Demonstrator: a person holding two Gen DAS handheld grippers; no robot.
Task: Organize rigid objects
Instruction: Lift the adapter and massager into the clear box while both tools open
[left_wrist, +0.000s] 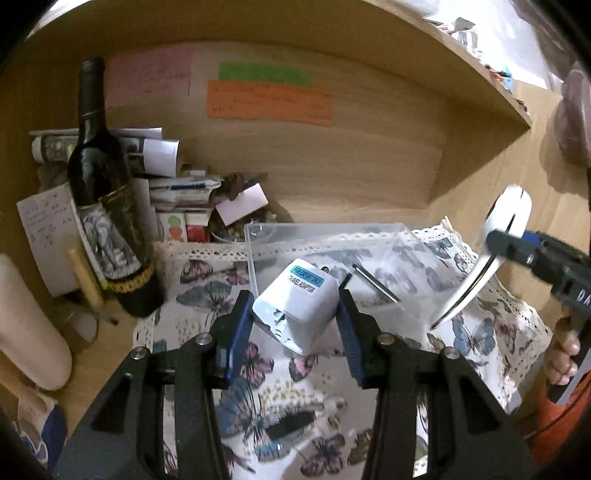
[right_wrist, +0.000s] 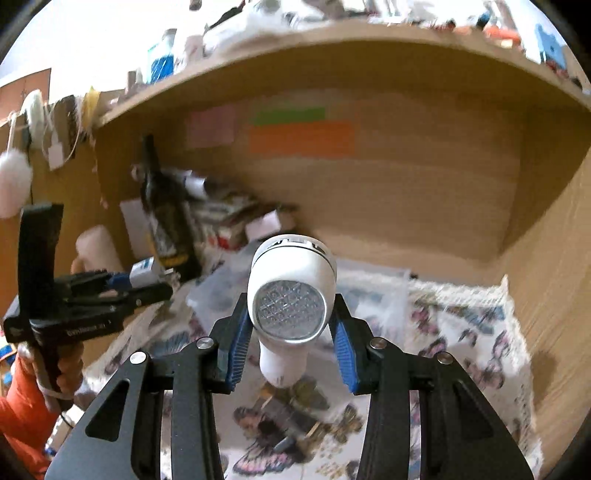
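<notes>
My left gripper (left_wrist: 295, 306) is shut on a white travel adaptor (left_wrist: 297, 308) with a blue label, held above the butterfly cloth (left_wrist: 207, 291) just in front of a clear plastic box (left_wrist: 332, 236). A thin metal pen (left_wrist: 375, 282) lies in the box. My right gripper (right_wrist: 290, 306) is shut on a white lint shaver (right_wrist: 291, 295) with a round metal mesh face, held above the cloth. The shaver also shows in the left wrist view (left_wrist: 491, 251), at the right, in the right gripper (left_wrist: 517, 247). The left gripper shows in the right wrist view (right_wrist: 147, 288), at the left.
A dark wine bottle (left_wrist: 107, 195) stands at the left, beside stacked papers and small boxes (left_wrist: 177, 184). A cream cylinder (left_wrist: 26, 325) lies far left. Coloured notes (left_wrist: 269, 99) hang on the wooden back wall under a shelf (left_wrist: 480, 81). A wooden side wall (right_wrist: 554, 240) stands right.
</notes>
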